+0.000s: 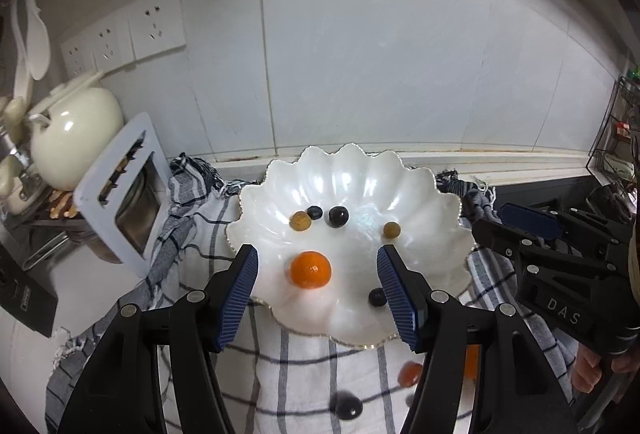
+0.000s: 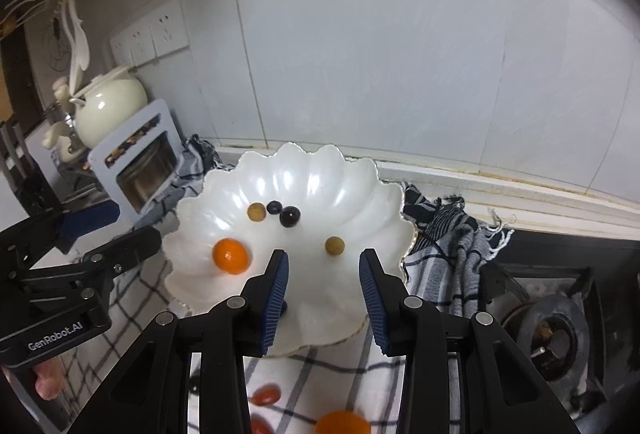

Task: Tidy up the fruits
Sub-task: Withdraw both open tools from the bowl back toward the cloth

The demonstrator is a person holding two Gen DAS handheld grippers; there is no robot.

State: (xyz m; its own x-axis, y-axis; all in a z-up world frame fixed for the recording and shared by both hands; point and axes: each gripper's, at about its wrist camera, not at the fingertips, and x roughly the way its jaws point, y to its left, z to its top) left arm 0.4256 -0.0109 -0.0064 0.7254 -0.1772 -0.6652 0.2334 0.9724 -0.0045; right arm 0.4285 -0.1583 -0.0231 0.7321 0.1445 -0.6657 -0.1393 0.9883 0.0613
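Note:
A white scalloped bowl point(image 1: 400, 178) sits on a checked cloth point(image 1: 304, 366). In it lie an orange kumquat point(image 1: 311, 269), two tan fruits point(image 1: 300, 221) point(image 1: 391, 230) and three dark berries point(image 1: 337, 216) point(image 1: 314, 212) point(image 1: 377, 298). My left gripper point(image 1: 316, 282) is open and empty, low over the bowl's near side, its jaws on either side of the kumquat. My right gripper point(image 2: 323, 284) is open and empty over the bowl point(image 2: 360, 186), the kumquat point(image 2: 229, 255) to its left. Loose on the cloth near me lie a red fruit point(image 2: 267, 395), an orange fruit point(image 2: 343, 423) and a dark berry point(image 1: 348, 406).
A cream teapot point(image 1: 76, 130) and a light blue rack point(image 1: 124, 190) stand at the left by the tiled wall. A gas burner point(image 2: 556, 334) is at the right. A wire rack point(image 1: 616, 138) stands at the far right.

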